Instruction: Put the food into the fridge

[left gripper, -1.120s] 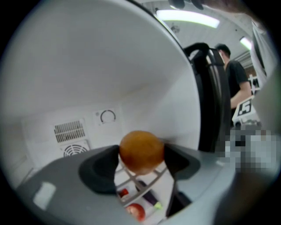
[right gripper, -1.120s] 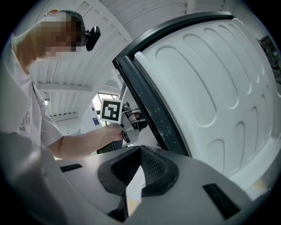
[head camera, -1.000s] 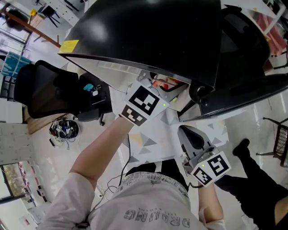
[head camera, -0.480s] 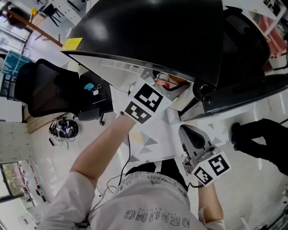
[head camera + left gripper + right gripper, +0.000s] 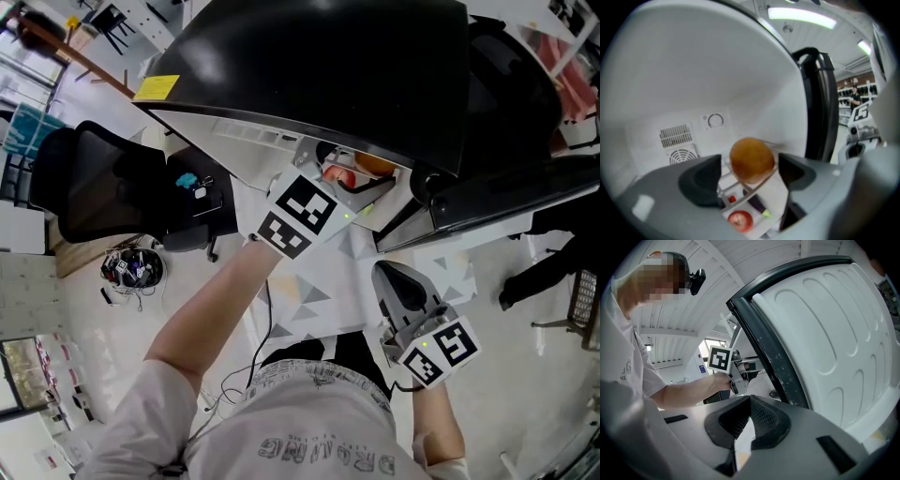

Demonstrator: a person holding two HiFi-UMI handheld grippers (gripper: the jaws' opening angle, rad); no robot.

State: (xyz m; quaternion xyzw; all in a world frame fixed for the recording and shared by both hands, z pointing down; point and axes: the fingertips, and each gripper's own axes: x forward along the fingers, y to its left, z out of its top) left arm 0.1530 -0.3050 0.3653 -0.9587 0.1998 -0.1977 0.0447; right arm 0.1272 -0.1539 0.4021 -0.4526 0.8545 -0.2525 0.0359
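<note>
Left gripper view: the left gripper (image 5: pixel 749 176) has its fingers (image 5: pixel 701 180) spreading apart, with the orange (image 5: pixel 751 159) between them. A sliver of gap shows on either side, so the pads no longer press it. The fruit seems to sit on a wire shelf (image 5: pixel 764 178) inside the fridge (image 5: pixel 693 84). A red apple (image 5: pixel 740 220) lies lower down at 6 o'clock from it, and a vent grille (image 5: pixel 677 136) on the back wall is at 9 o'clock. My reading is that the orange has just been let go in place, so this item is delivered once the gripper backs out cleanly without nudging it off the wire.

The right gripper (image 5: pixel 747 427) waits by the open fridge door (image 5: pixel 834 333), its fingers pressed together on nothing.

Against the head view a second ago, both grippers sit in almost the same spots. The orange now peeks out just past the left gripper at 1 o'clock, and the dark-clothed bystander at 3 o'clock has moved toward the frame's edge.
</note>
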